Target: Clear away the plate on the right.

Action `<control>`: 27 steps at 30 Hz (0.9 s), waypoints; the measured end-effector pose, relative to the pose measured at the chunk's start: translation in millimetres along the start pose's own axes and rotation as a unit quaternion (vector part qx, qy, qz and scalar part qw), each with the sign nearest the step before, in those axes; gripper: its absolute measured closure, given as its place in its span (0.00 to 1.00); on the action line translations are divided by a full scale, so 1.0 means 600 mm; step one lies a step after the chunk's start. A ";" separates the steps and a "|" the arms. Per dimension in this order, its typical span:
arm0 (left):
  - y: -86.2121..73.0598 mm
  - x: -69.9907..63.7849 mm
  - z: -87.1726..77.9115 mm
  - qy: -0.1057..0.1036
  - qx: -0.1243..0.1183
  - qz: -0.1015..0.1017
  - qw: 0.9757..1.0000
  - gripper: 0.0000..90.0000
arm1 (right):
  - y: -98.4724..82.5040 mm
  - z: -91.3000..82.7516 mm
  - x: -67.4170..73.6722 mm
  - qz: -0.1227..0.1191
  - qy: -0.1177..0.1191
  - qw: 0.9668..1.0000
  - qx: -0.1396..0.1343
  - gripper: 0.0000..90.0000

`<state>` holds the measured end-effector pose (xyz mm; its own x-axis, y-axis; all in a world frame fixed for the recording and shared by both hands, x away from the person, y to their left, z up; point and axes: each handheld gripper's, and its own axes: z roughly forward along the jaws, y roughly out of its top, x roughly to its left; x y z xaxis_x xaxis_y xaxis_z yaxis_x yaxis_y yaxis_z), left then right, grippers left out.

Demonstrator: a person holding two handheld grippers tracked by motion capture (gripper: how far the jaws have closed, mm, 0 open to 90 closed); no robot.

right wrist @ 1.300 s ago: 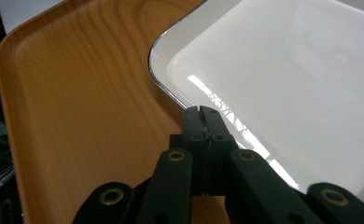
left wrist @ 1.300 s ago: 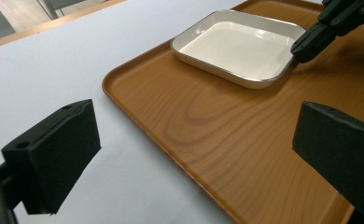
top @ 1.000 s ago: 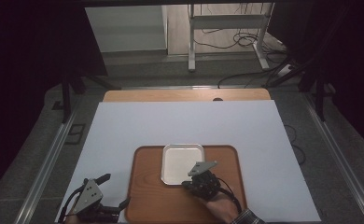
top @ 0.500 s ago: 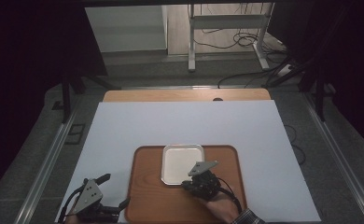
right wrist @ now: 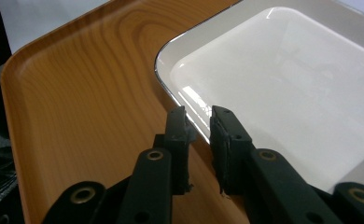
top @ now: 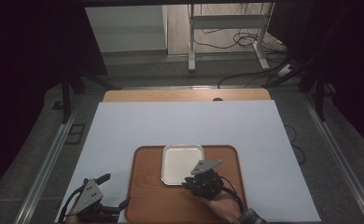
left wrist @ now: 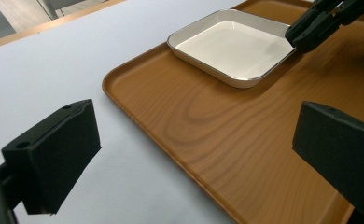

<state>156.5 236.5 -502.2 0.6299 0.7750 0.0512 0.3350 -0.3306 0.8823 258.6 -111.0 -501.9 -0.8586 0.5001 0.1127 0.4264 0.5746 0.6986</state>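
A white square dish [top: 180,163] lies on a brown wooden tray [top: 147,196] near the table's front edge. My right gripper [top: 186,181] is at the dish's near right rim. In the right gripper view its jaws [right wrist: 199,116] stand narrowly apart astride the rim of the dish [right wrist: 292,84], one over the tray [right wrist: 87,79], one over the dish's inside. My left gripper [top: 106,198] rests at the tray's near left corner, wide open. Between its jaws [left wrist: 194,135] I see the tray [left wrist: 171,107], the dish [left wrist: 236,46] and the right gripper [left wrist: 294,37].
A white sheet [top: 180,121] covers the table, with a strip of wooden tabletop [top: 185,94] at the far edge. Metal rails run along both sides. Beyond the table stand a metal frame and loose cables [top: 245,42] on the floor.
The right gripper has edged slightly left along the dish's rim. The dish, tray and left gripper have stayed in place.
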 end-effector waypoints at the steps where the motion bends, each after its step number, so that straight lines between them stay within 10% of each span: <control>1: 0.000 0.000 0.000 0.000 0.001 0.001 1.000 0.01 | 0.001 -0.003 -0.002 0.003 -0.002 1.000 -0.005 0.82; 27: 0.000 0.000 -0.001 0.000 0.000 0.000 1.000 0.01 | 0.002 -0.035 -0.029 0.025 -0.026 0.999 -0.038 0.48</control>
<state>156.1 236.7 -502.2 0.6304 0.7746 0.0513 0.3343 -0.3305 0.8826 267.8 -132.7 -488.0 -0.8197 0.5615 0.1133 0.4442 0.4983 0.7446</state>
